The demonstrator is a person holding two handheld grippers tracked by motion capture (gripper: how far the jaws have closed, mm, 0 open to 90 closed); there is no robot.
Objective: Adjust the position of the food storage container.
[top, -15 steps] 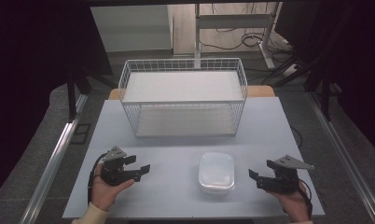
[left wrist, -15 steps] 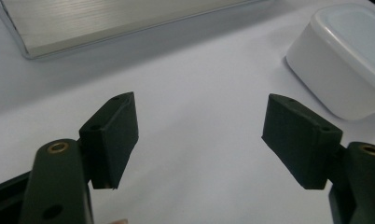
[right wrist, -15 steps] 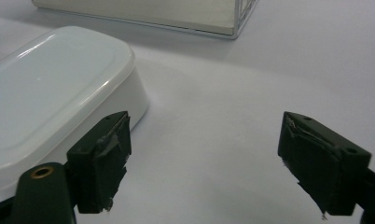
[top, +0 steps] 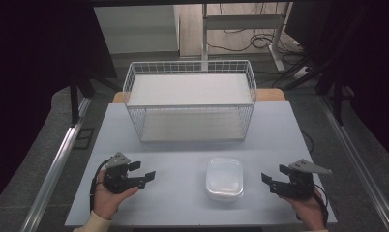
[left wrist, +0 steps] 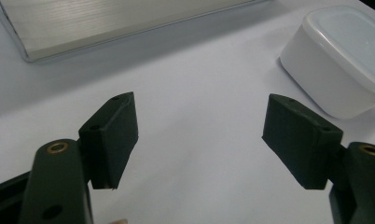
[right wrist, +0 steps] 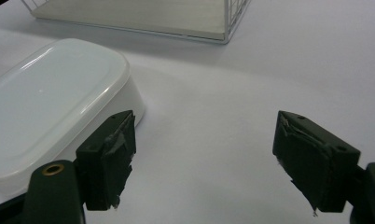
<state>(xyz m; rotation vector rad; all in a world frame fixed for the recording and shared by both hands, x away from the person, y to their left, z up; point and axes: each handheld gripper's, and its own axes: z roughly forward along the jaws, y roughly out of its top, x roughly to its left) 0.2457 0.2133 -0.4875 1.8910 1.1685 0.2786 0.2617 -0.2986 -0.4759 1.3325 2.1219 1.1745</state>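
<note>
A white lidded plastic container [top: 224, 178] lies on the pale table near its front edge, between the two grippers. My left gripper [top: 143, 170] rests at the front left, held in a hand, jaws open and empty, pointing right toward the container [left wrist: 343, 60]. At the front right, my right gripper [top: 275, 174] is open too, pointing left with nothing between its pads. The container [right wrist: 48, 102] lies just beyond its left pad [right wrist: 108, 158]. A white wire basket [top: 190, 99] with a pale board floor stands at the back middle of the table.
The table's front edge [top: 197, 223] runs just under both hands. The basket's near corner [right wrist: 223, 32] stands ahead of the right gripper. Metal rails flank the table left [top: 57, 169] and right [top: 362, 164]. Cables lie on the floor behind [top: 260, 41].
</note>
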